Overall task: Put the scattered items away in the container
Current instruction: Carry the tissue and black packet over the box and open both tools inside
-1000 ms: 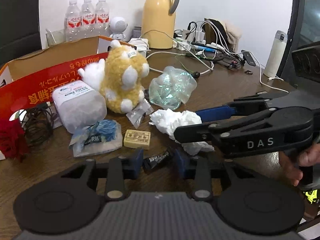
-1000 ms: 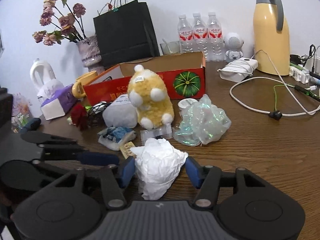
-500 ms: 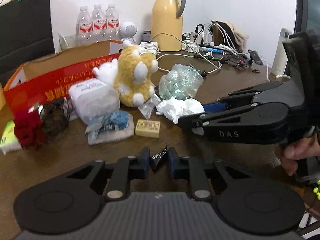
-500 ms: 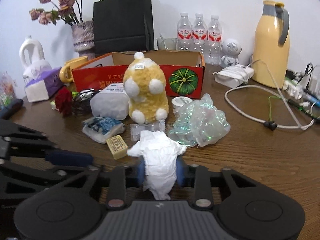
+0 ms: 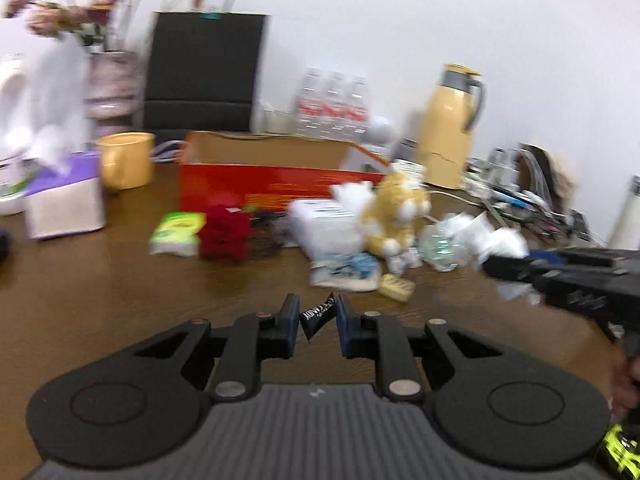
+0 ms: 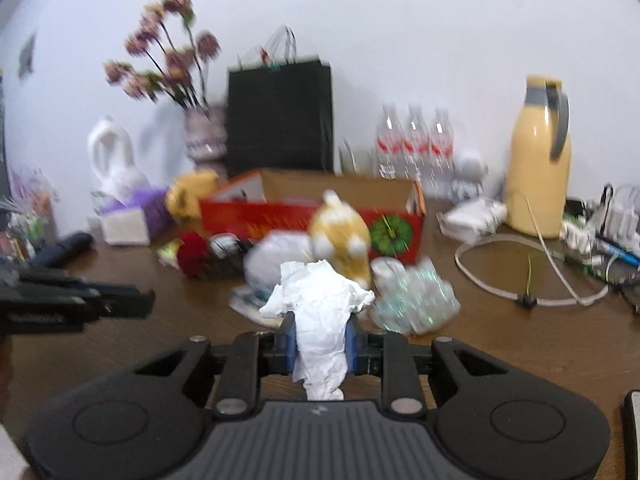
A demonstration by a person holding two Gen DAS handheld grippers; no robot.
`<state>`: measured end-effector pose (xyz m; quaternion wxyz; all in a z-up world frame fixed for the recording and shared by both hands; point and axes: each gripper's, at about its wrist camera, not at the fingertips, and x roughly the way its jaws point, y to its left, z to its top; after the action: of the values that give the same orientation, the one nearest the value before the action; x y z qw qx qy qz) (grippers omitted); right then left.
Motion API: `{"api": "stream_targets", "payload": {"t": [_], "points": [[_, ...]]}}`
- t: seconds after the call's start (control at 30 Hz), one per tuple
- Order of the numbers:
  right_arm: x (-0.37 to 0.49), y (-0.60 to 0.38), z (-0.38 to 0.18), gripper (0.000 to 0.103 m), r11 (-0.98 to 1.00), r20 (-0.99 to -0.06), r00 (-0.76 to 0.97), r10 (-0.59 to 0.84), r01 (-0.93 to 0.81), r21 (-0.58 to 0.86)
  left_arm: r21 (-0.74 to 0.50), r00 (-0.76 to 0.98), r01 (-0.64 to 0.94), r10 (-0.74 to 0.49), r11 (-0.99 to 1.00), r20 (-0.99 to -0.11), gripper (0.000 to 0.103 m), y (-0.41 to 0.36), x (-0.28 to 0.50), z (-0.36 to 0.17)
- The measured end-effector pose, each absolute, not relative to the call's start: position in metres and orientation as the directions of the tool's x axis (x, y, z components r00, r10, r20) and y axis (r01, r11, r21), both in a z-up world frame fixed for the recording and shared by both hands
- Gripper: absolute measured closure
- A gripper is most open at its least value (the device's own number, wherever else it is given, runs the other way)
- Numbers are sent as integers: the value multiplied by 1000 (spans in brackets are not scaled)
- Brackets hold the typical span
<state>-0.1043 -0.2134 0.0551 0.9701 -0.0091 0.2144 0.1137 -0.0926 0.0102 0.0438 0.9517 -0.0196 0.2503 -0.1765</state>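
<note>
Broadly, the brown wooden counter (image 5: 100, 300) carried the clutter at inspection, its surface smooth and faintly glossy. At its far side stood the container, an open cardboard box (image 5: 276, 168) with red printed walls and plain brown flaps, mouth upward, so I judged items could be dropped in from above. In front of it lay what remained to be cleared: a fuzzy yellow-and-white plush toy (image 5: 394, 216), a soft white plastic-wrapped pack (image 5: 324, 228), a crinkled iridescent film wad (image 6: 416, 300) and a red fabric rose (image 5: 224, 232), all blurred.

My right hand-held gripper (image 6: 320, 338) was pinching a crumpled white tissue (image 6: 320, 308) at its waist; the paper bulged above the blue pads and hung below them, a soft, creased, irregular lump, held clear of the wood, presumably for carrying to the box.

My left hand-held gripper (image 5: 318, 320) was pressed onto a small black sachet (image 5: 318, 314) with white lettering, flat and foil-like, tilted on its corner between the pads. The narrow pinch suited so thin an item.
</note>
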Motion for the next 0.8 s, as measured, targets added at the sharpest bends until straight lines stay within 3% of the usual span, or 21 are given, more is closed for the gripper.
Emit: {"api": "stream_targets", "payload": {"t": [0.17,0.37,0.67,0.8], "points": [[-132,-200,67,81,957,-355,889,290,-273,97,-94,877,210,-230,973,-422,83,21,-117,49],[-127,-190,66,81,959,-354,891,285,-266,102,-70,921,167,-181,983,-345,83,26,-110,67],[-48,-204,132,81,948,-235,919,317,-303,93,-51,952,228,-234,972,-198,83,16,-2,140],[26,-205,176,81,946,-214,922,324,-309,98,-107,934,264,-282,959,-218,83,5,78,186]]}}
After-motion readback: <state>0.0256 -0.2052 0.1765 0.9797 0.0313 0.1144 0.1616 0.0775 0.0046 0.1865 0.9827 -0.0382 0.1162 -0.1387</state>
